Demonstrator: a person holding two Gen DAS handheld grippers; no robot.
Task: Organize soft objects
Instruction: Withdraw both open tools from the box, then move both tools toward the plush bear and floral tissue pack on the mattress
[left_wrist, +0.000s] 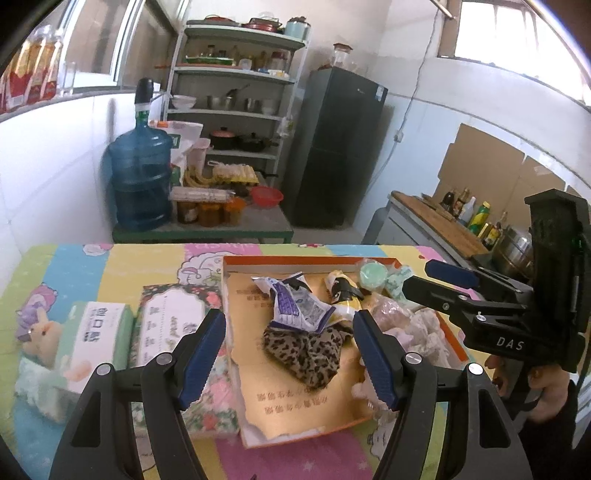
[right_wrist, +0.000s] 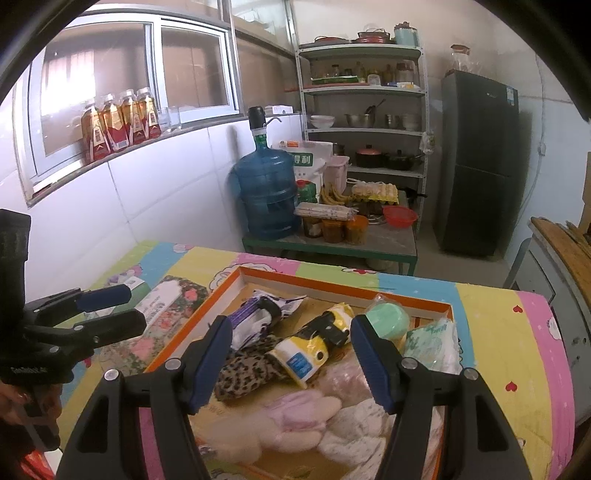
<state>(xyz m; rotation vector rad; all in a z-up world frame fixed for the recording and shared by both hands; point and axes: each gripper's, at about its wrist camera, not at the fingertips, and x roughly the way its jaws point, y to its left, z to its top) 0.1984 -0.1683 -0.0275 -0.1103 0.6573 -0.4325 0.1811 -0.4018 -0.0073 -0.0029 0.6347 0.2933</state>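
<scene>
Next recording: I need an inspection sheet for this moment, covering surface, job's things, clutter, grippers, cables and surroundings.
Surface: table under a colourful cartoon cloth.
Job's things: orange-rimmed box holds a leopard cloth, crumpled packets, a green puck and plush pieces.
Clutter: tissue packs and a small plush toy left of the box.
Grippers: left gripper open, empty, above the box; right gripper open, empty, above the box.
Cables: one wire runs down the far wall.
Surroundings: shelf, fridge, water jug, bottles on the sill.
</scene>
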